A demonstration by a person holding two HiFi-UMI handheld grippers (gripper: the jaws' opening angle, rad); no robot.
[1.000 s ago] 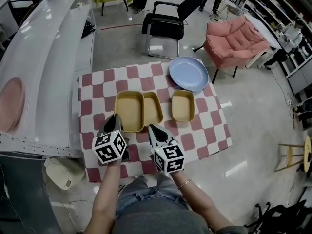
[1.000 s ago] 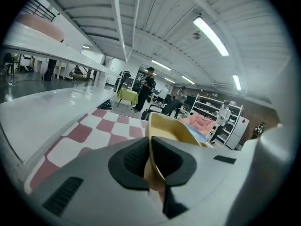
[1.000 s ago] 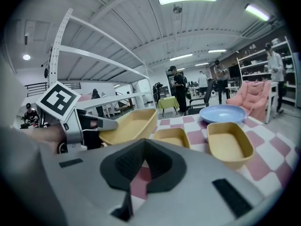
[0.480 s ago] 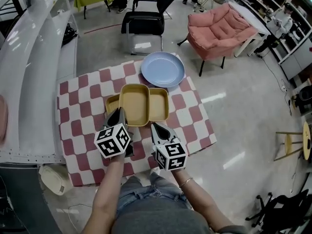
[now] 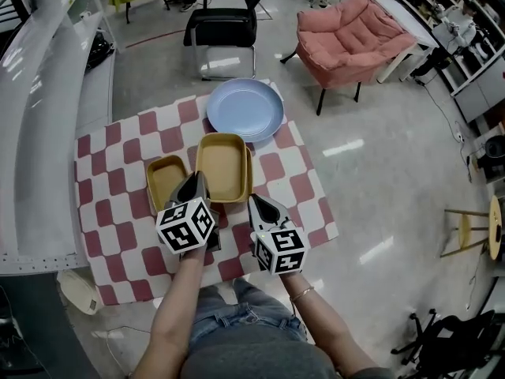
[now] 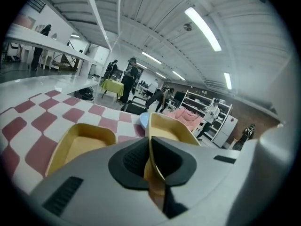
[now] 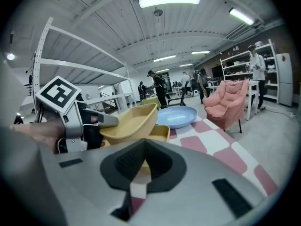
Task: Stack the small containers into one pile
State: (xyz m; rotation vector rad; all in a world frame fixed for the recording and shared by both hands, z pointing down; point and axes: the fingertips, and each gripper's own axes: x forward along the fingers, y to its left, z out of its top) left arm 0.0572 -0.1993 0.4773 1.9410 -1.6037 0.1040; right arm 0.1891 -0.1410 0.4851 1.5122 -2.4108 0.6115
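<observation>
Over the cloth (image 5: 110, 204), left claw (image 5: 197, 184) grips a container (image 5: 223, 164) by its rim; right claw (image 5: 260, 205) closed, empty.

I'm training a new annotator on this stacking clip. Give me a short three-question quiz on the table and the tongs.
1. True or false: the left tongs are clamped on the rim of a raised yellow container.
2. What lies at the far edge of the checked cloth? A) blue plate B) red bowl C) green mug
3. Fill in: the right tongs are shut and hold ____.
Key: 1 true; 2 A; 3 nothing.
</observation>
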